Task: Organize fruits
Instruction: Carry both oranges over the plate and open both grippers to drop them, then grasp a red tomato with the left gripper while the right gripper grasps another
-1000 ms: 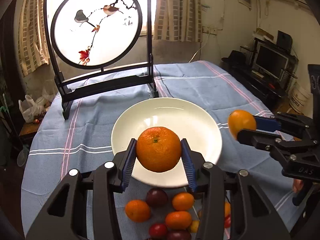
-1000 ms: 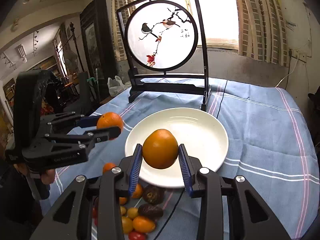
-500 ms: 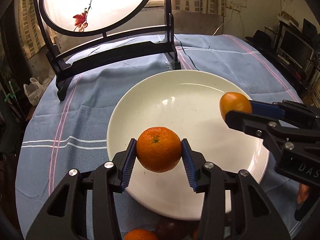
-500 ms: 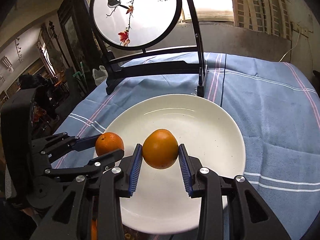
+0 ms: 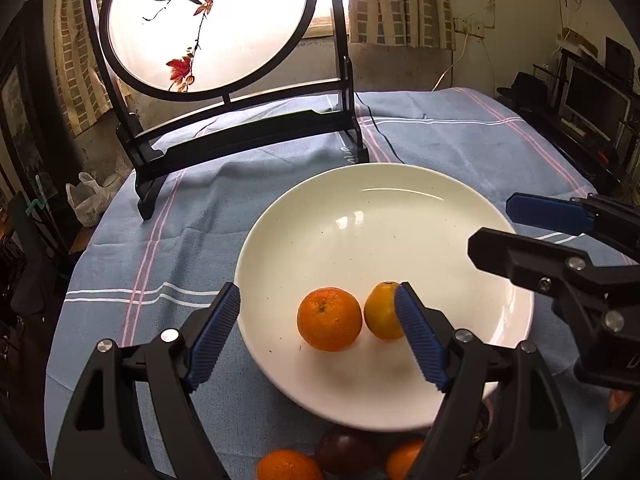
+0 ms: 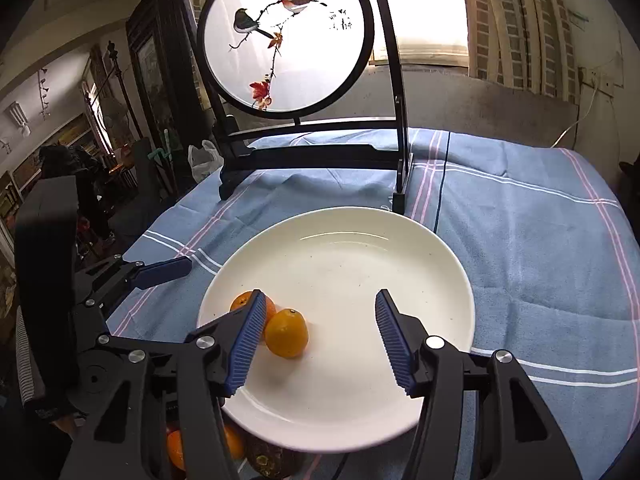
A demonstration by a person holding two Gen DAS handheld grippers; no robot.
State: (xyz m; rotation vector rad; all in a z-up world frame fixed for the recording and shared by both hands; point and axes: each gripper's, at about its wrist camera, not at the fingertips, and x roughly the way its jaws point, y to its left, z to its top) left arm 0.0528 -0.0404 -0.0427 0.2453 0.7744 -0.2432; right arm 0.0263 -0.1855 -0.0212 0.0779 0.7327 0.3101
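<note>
A white plate (image 5: 400, 216) (image 6: 360, 248) sits on the blue tablecloth. Two fruits lie side by side in its near part: a rough mandarin (image 5: 329, 319) (image 6: 240, 302) and a smoother yellow-orange fruit (image 5: 382, 317) (image 6: 286, 333). My left gripper (image 5: 320, 336) is open and empty, its jaws spread wide above the two fruits. My right gripper (image 6: 320, 340) is open and empty over the plate's near half; it shows at the right of the left wrist view (image 5: 532, 232). More fruits (image 5: 289, 465) (image 6: 264, 456) lie on the cloth below the plate's near rim.
A round painted screen on a black stand (image 5: 224, 28) (image 6: 288, 36) stands behind the plate, with a thin cable (image 5: 384, 140) running past its foot. The blue striped cloth (image 6: 540, 240) spreads to the right. Shelves and clutter (image 5: 592, 100) line the room's right side.
Both grippers opened and let their fruits go; the mandarin and the yellow-orange fruit now rest in the plate. Both grippers have pulled back and up a little.
</note>
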